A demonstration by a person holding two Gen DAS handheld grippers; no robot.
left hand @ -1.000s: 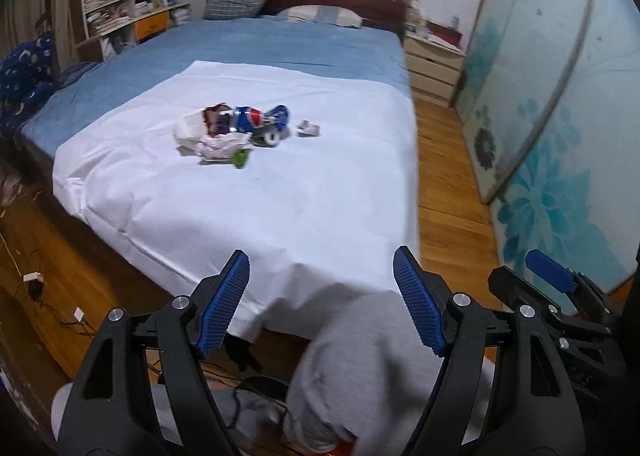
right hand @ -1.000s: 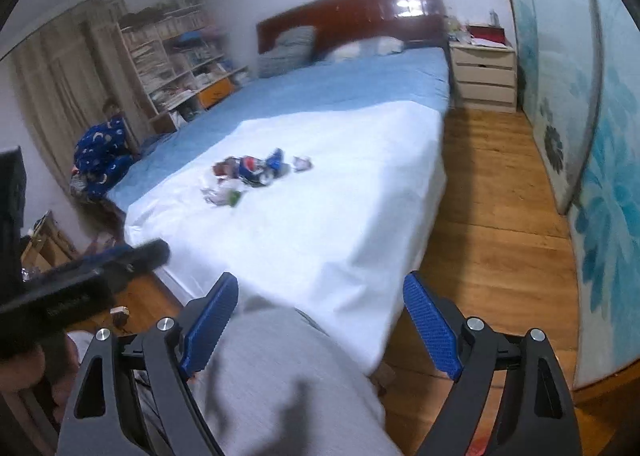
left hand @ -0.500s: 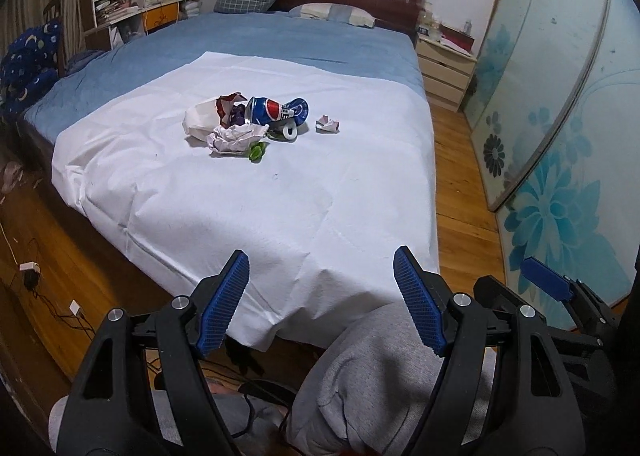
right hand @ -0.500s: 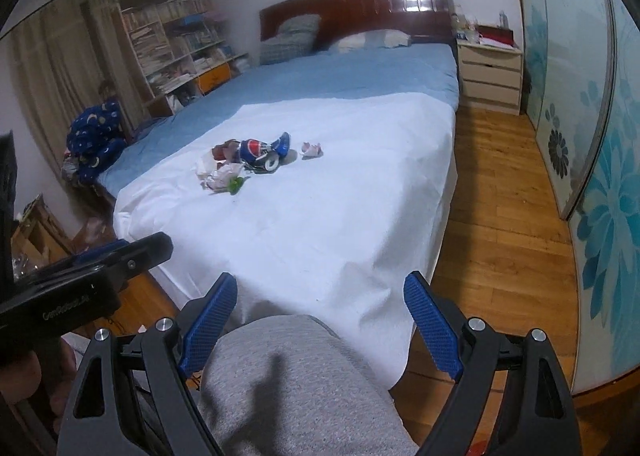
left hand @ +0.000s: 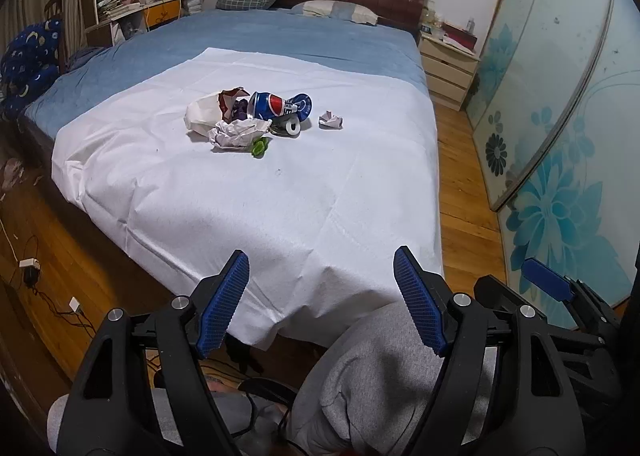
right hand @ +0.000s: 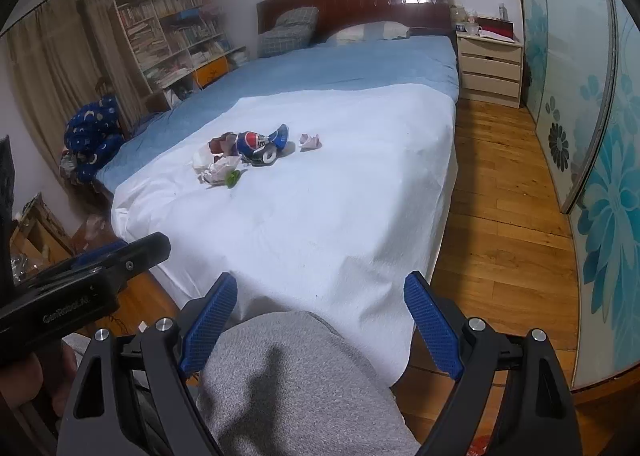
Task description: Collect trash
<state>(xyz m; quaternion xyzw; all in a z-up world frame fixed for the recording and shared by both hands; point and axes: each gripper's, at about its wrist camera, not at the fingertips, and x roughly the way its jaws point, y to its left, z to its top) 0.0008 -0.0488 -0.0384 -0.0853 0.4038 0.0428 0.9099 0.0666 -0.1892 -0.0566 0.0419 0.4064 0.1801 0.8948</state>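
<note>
Trash pile (left hand: 248,117) with crushed blue cola can (left hand: 269,107), crumpled paper (left hand: 330,121) beside, on white sheet (left hand: 248,191)

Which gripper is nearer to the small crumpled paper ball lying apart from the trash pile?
Neither clearly. The left gripper and right gripper both hang beyond the bed's foot, jaws open, far from the paper ball.

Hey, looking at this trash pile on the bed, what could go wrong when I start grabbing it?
The crushed soda can lies against the crumpled paper and torn bag, so one grab may drag the neighbours. The small paper ball sits apart and could get missed. The loose white sheet might bunch under the pads.
</note>
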